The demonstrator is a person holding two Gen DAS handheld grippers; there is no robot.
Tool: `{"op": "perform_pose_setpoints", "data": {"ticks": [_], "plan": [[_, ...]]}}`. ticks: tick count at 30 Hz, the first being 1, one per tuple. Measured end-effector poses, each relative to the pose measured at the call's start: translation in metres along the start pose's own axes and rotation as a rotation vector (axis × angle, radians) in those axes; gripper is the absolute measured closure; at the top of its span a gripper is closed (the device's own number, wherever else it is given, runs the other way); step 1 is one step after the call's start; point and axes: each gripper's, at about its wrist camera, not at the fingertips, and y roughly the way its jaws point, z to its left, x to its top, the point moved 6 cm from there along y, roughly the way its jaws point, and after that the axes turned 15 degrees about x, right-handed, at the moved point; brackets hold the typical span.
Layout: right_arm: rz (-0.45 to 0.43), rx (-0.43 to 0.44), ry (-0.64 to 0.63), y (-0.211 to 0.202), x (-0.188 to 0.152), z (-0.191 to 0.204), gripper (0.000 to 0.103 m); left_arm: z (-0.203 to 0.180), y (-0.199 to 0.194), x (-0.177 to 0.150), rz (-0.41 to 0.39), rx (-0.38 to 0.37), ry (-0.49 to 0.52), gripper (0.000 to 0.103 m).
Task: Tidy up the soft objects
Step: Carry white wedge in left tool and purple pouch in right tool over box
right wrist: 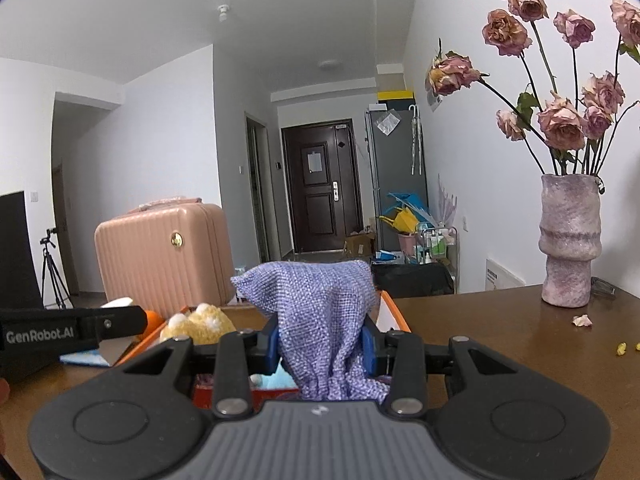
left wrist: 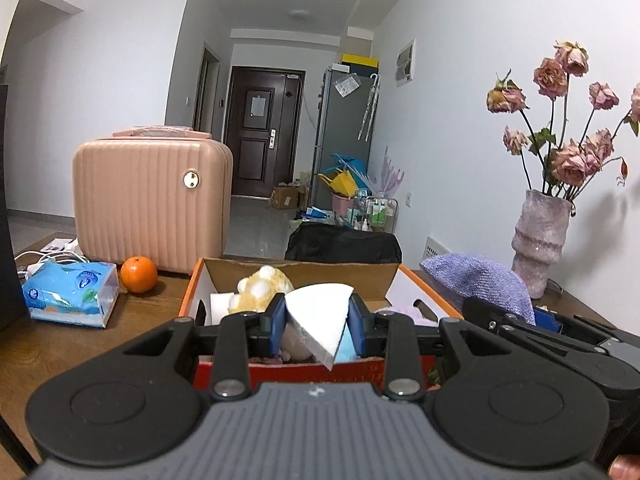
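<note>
Foam wedge [left wrist: 316, 320] — white and soft — is squeezed between the fingers of the left gripper [left wrist: 318, 322], just above the open box [left wrist: 394, 276]. Purple cloth [right wrist: 320, 320] is pinched by the right gripper [right wrist: 322, 346] over the same box. A yellow plush toy [left wrist: 260, 288] is seen lying inside the box — an orange [left wrist: 139, 274] left of it.

Pink suitcase [left wrist: 150, 204], orange [left wrist: 139, 274] beside tissue pack [left wrist: 70, 294], vase [right wrist: 570, 240] of roses (wilted) [right wrist: 560, 124], dark door [left wrist: 262, 136]
</note>
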Motion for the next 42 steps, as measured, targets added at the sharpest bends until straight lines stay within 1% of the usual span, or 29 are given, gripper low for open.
{"op": "perform_pose_setpoints", "data": {"ticks": [6, 14, 22, 36, 42], "plan": [[-0.014, 0.010, 0.006, 0.013, 0.007, -0.003, 0.066, 0.000, 0.010, 0.010, -0.012, 0.007, -0.025, 0.071], [-0.012, 0.014, 0.008, 0.028, 0.011, -0.010, 0.066, 0.001, 0.030, 0.016, 0.002, 0.024, -0.037, 0.071], [-0.013, 0.019, -0.006, 0.042, 0.014, -0.011, 0.066, -0.005, 0.045, 0.023, -0.008, 0.018, -0.043, 0.071], [0.016, 0.013, -0.026, 0.072, 0.013, -0.020, 0.066, -0.013, 0.082, 0.031, 0.005, 0.010, -0.045, 0.071], [0.030, 0.004, -0.028, 0.083, 0.014, -0.025, 0.066, -0.016, 0.093, 0.035, -0.003, 0.003, -0.036, 0.071]]}}
